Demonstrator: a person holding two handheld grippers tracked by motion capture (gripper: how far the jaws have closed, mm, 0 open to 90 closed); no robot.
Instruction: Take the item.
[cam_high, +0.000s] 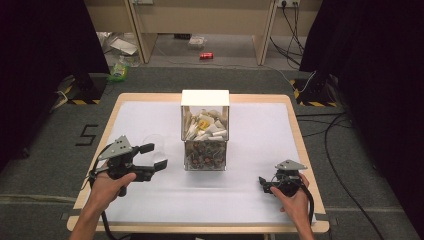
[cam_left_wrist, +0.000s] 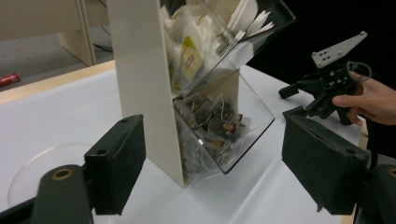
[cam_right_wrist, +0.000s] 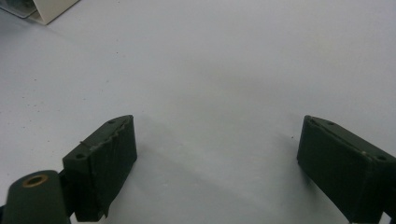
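Mid-bench (cam_high: 150, 200): clear plastic box (cam_high: 205, 137) with white back panel, white tea-bag packets in the top compartment, darker ones below. Left gripper (cam_high: 156, 156) wide, nothing between jaws, aimed at box. Right gripper (cam_high: 262, 184) wide, nothing held.

In front of you stands a clear plastic dispenser box (cam_high: 205, 131) with a cream-white top and side panel. Its upper compartment holds white paper sachets (cam_high: 206, 126), one with a yellow label; its lower compartment holds darker brown and grey tea bags (cam_left_wrist: 215, 125) with small red-and-white tags. The table's flat covering (cam_high: 250, 150) is plain white, framed by a pale wooden rim. Your left gripper (cam_high: 153, 157) is black with a grey three-cornered plate on top, and your right gripper (cam_high: 264, 184) matches it. A round transparent plastic lid (cam_left_wrist: 42, 170) lies colourless on the white. On the grey floor beyond lies a red can (cam_high: 206, 56).
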